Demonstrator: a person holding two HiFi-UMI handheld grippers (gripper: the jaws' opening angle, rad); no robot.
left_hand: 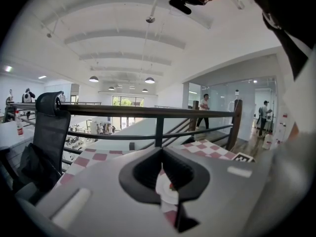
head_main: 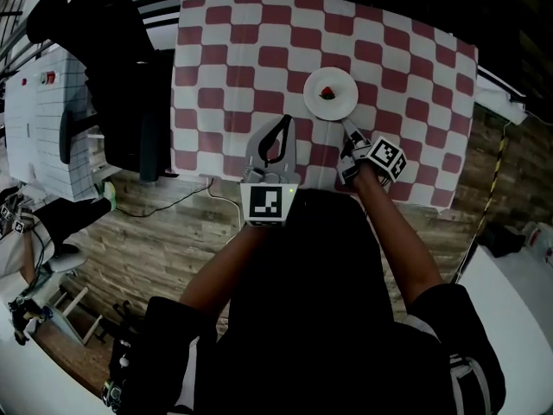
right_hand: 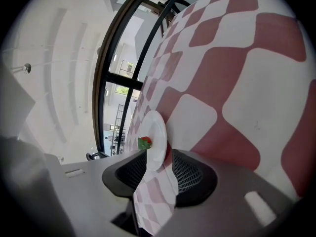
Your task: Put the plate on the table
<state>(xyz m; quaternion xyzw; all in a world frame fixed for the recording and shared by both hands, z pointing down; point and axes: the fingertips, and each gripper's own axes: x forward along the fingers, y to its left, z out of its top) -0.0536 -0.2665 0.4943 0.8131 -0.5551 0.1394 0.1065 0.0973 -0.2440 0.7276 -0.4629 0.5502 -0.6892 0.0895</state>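
A white plate [head_main: 331, 94] with a small red and green strawberry [head_main: 329, 92] lies flat on the red-and-white checked table [head_main: 225, 67], right of its middle. My right gripper [head_main: 349, 128] stands open at the plate's near rim, its pads off it. In the right gripper view the plate [right_hand: 155, 137] and strawberry [right_hand: 144, 142] show in the wide gap of that gripper [right_hand: 159, 154]. My left gripper [head_main: 284, 119] hovers over the cloth left of the plate, tips together and empty. Through the left gripper [left_hand: 161, 152] I see the plate [left_hand: 167, 194] beyond.
A black office chair [head_main: 130, 76] stands against the table's left side, with a white cabinet [head_main: 43, 119] further left. A dark railing [left_hand: 158, 113] runs behind the table's far edge. A cable [head_main: 164, 204] trails over the wooden floor near the table's front edge.
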